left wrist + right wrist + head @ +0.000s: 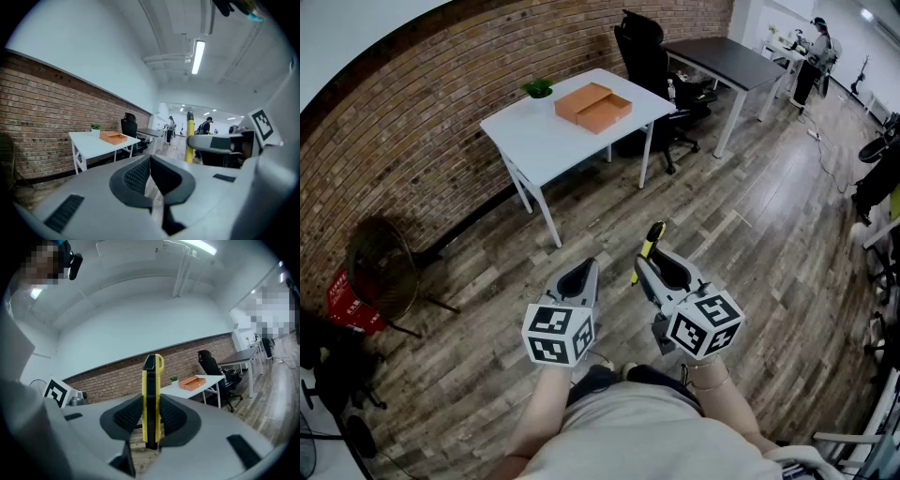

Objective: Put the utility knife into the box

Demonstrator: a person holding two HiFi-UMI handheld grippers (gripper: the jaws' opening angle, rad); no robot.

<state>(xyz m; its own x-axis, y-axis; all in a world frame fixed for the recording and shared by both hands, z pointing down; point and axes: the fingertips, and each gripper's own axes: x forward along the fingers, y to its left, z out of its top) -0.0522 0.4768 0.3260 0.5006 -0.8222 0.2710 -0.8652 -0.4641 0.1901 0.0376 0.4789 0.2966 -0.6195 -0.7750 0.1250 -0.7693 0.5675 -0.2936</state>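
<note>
Your right gripper (151, 417) clamps its ribbed black pads on the utility knife (151, 394), a slim yellow-and-black bar standing upright with a loop at its top end. Your left gripper (151, 174) has its jaws closed together on nothing. The flat orange box (592, 106), apparently cardboard and lying open, sits well ahead on the white table (546, 141), near a small potted plant (538, 89). Bare wood-plank floor (741, 244) stretches between you and the table's edge.

approach: open wood floor (712, 234) up to white table (539, 141) | box (592, 105): free above | obstacles: potted plant (537, 89), office chair (649, 56)
</note>
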